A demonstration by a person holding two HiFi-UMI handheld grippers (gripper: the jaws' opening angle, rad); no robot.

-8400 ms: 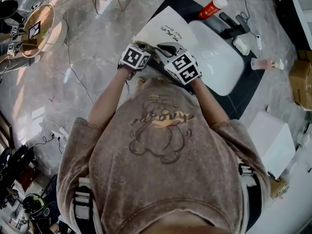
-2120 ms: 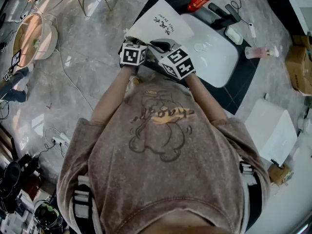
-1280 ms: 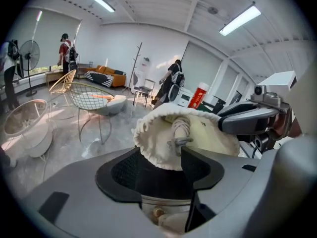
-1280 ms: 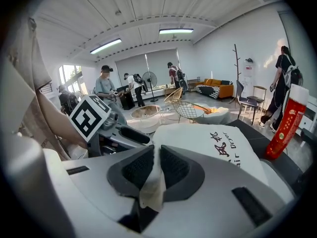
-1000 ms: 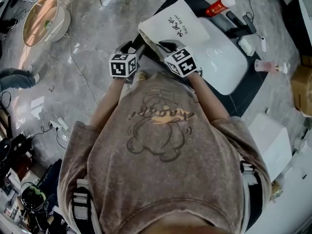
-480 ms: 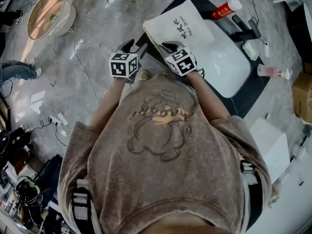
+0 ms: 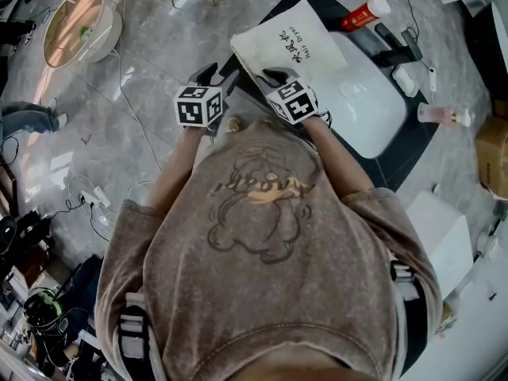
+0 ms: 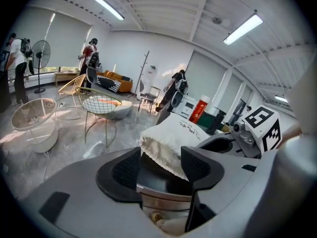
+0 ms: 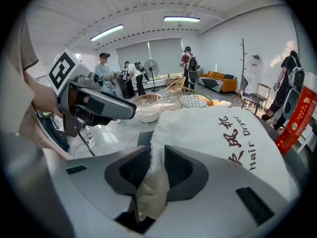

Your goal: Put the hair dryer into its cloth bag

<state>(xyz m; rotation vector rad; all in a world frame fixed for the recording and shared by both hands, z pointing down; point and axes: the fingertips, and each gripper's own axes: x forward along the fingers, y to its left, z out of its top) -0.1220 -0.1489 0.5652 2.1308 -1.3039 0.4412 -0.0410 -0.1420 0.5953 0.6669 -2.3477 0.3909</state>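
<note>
A white cloth bag [image 7: 286, 44] printed "Hair Dryer" lies bulging on the dark counter [image 7: 389, 161] beside the basin. No view shows the hair dryer itself. My right gripper [image 7: 271, 76] is at the bag's near rim. In the right gripper view a fold of that rim [image 9: 154, 182] fills the narrow gap of the right gripper [image 9: 154, 168] and touches both pads; these jaws have just been opening. My left gripper [image 7: 216, 71] hangs left of the bag, apart from it. Its jaws are open with nothing between them, and the bag's mouth [image 8: 166, 148] lies just beyond the left gripper [image 8: 161, 165].
A white basin [image 7: 365, 94] adjoins the bag on the right, with a red bottle [image 7: 365, 10] and dark fittings [image 7: 394, 42] behind it and a pink bottle [image 7: 440, 115] at the counter's end. A round wicker chair [image 7: 79, 26] and cables sit on the marble floor. People stand far off.
Two seconds ago both grippers were together at the bag's mouth. The left one has since drawn away to the left. The right one stays at the rim and has sunk slightly.
</note>
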